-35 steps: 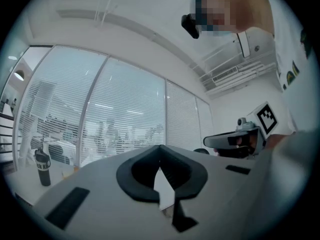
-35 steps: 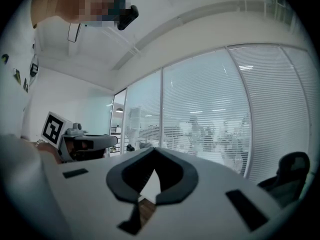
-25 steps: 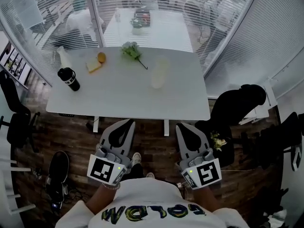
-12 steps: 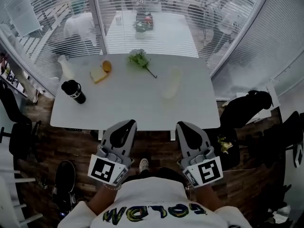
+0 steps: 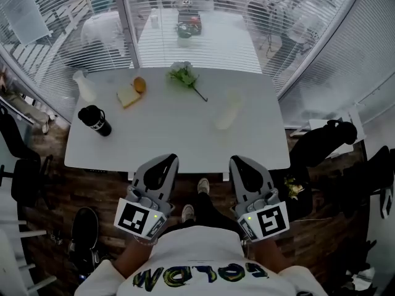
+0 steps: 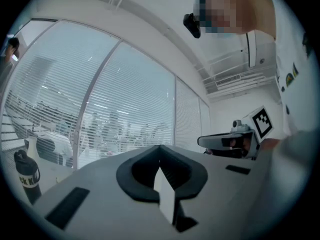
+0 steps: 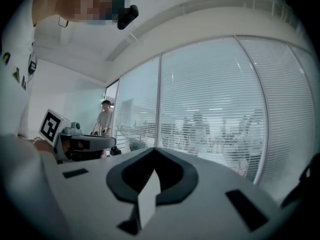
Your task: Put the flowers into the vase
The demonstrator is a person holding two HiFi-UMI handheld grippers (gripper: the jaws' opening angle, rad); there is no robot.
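Note:
In the head view a small bunch of flowers point(image 5: 186, 78) with green leaves and a dark stem lies at the far middle of the white table point(image 5: 166, 140). To its right a clear glass vase point(image 5: 227, 113) lies tilted on the tabletop. My left gripper point(image 5: 165, 159) and right gripper point(image 5: 238, 161) are both shut and empty. They are held level at the table's near edge, well short of the flowers and vase. In the left gripper view the jaws point(image 6: 160, 149) meet with nothing between them. The right gripper view shows its jaws point(image 7: 153, 151) closed too.
A black bottle point(image 5: 94, 120) stands at the table's left. Behind it are a pale bottle point(image 5: 84, 86), a slice of bread point(image 5: 128, 95) and an orange fruit point(image 5: 140, 85). Blinds and glass walls surround the table. Black office chairs point(image 5: 321, 142) stand to the right.
Both grippers and my view have moved forward towards the table. The table's near edge now sits just above the gripper tips. The jaws stayed shut.

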